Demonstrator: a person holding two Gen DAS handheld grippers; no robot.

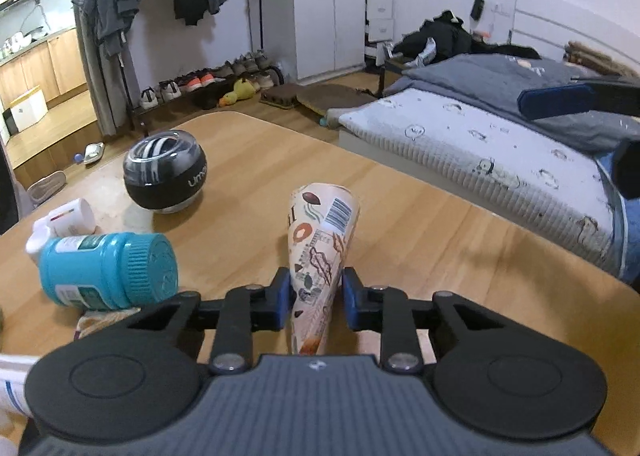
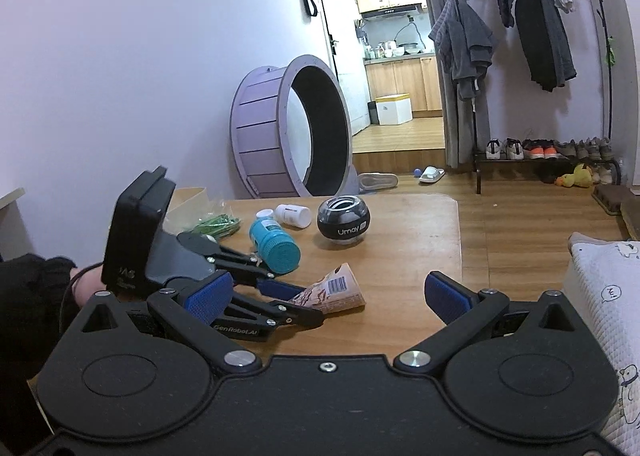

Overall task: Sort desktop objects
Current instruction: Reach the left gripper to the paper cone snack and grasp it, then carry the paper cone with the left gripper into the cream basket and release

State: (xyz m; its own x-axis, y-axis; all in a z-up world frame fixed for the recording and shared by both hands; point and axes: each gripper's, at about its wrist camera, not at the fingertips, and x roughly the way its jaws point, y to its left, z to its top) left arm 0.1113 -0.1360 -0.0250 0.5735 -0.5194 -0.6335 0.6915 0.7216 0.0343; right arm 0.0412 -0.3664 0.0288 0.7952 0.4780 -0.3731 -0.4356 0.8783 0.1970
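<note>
On the wooden table [image 1: 460,240], a paper cone [image 1: 320,252] lies on its side with its wide end pointing away. It has little pictures and a barcode printed on it. The left gripper [image 1: 316,298] has its two blue pads on either side of the thin end of the cone and is pinching it. From the right wrist view, the cone [image 2: 336,290] lies flat on the table top, with the left gripper [image 2: 280,290] reaching in from the left.

Just beside the left gripper lies a teal bottle [image 1: 108,270] on its side, with its ribbed cap facing the camera. Behind it is a small white bottle [image 1: 70,217], also tipped over. A bit further back sits a round black ball [image 1: 166,171] with a clear top and the word "Umay" on its band.

The right gripper [image 2: 324,298] hangs near the table edge. Its blue fingers [image 2: 448,298] are spread wide apart, with nothing between them.

A bag of green sticks [image 2: 214,221] rests at the far left of the table.
</note>
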